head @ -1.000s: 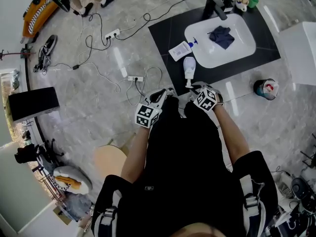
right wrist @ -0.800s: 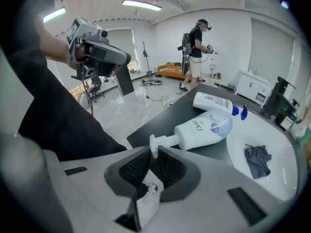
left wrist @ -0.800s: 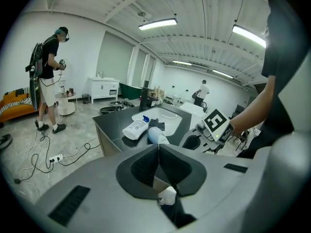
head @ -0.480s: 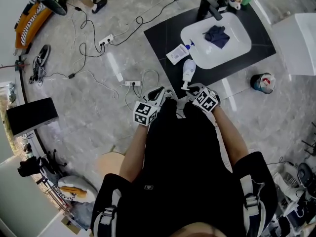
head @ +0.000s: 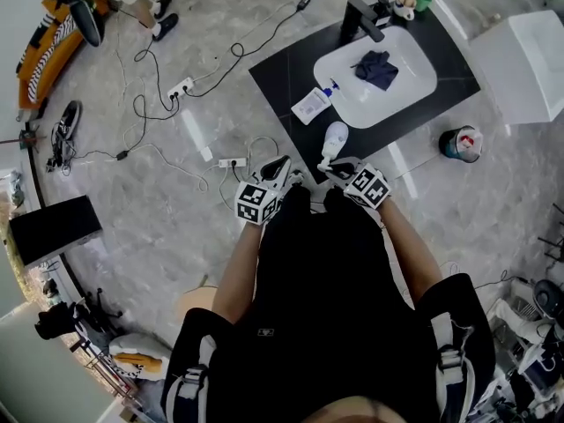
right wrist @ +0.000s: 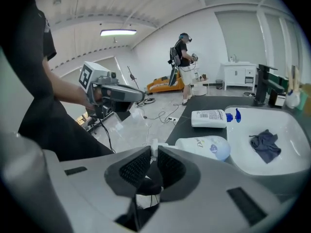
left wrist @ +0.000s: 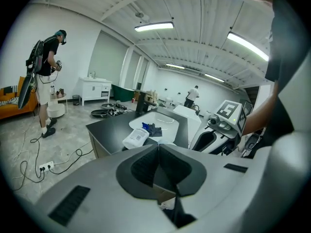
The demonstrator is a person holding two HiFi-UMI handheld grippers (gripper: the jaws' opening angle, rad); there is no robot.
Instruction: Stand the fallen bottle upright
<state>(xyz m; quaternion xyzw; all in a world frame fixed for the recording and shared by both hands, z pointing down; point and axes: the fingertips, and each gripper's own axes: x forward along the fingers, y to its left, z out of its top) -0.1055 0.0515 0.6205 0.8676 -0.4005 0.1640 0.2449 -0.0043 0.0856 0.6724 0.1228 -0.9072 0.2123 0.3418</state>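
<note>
A white pump bottle (head: 334, 137) (right wrist: 204, 147) lies on its side at the near edge of the black counter (head: 282, 69), pump end toward me. My right gripper (head: 331, 166) (right wrist: 153, 152) has just been closing; its pads are now shut on the bottle's pump neck, which sits between the jaws. Left of it, off the counter's edge, my left gripper (head: 284, 166) (left wrist: 158, 147) is shut with nothing in it. A second white bottle with a blue cap (head: 314, 105) (right wrist: 210, 118) (left wrist: 136, 138) lies flat beside the sink.
The white sink (head: 414, 69) holds a dark cloth (head: 376, 67), with a black faucet (head: 357, 16) behind it. Cables and a power strip (head: 231, 162) lie on the floor to the left. A round bin (head: 460, 142) and a white cabinet (head: 520, 60) stand right.
The right gripper has closed on the pump neck and risen a little, lifting that end of the bottle. The left gripper drifted slightly toward the counter, still shut.
</note>
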